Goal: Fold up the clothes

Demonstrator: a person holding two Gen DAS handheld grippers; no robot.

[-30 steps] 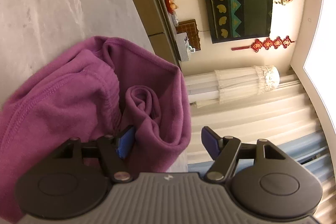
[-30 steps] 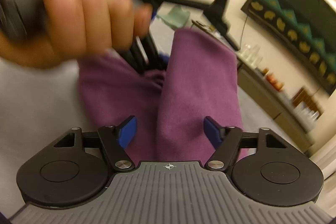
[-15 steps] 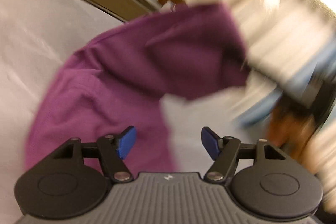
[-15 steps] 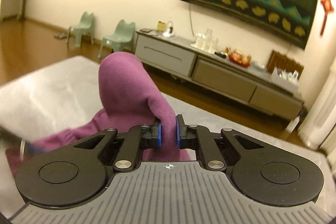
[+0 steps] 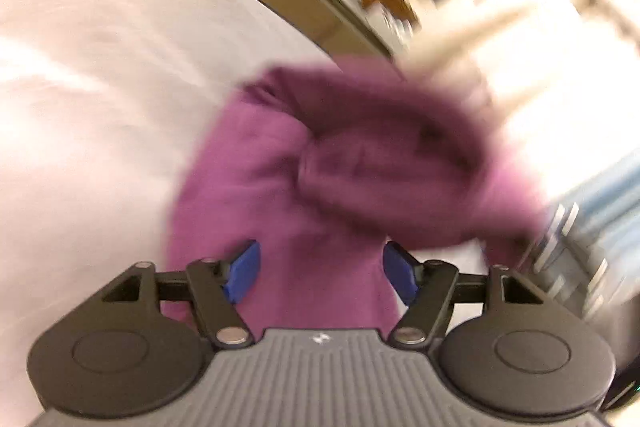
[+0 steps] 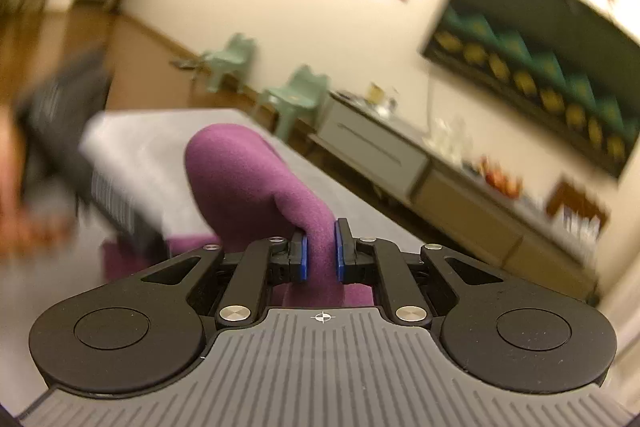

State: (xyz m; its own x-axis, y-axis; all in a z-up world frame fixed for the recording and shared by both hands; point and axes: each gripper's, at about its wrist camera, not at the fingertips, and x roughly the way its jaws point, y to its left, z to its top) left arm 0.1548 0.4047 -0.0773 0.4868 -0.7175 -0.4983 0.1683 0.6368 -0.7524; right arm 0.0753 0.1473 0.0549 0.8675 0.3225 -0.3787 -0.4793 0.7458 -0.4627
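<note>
Two grippers under my remote watch, each seen from its own wrist camera. Nearest on my right, the right gripper point(image 6: 320, 253) has its blue pads point(image 6: 301, 259) drawn narrow and pressed on a fold of the purple garment point(image 6: 248, 183), which rises between them in a rounded hump above the pale table point(image 6: 352, 203). Nearest on my left, the left gripper point(image 5: 320, 271) stands wide, its pads point(image 5: 242, 269) apart and gripping nothing; the purple garment point(image 5: 340, 163) lies crumpled on the pale table point(image 5: 100, 87) just ahead of and under the gap, though motion blur hides whether either pad touches cloth. Farther left in the right view, a blurred hand point(image 6: 16, 187) carries the left gripper's body. Beyond the table stand a low cabinet point(image 6: 440, 183), two green chairs point(image 6: 296, 95) and a dark wall hanging point(image 6: 540, 67).
</note>
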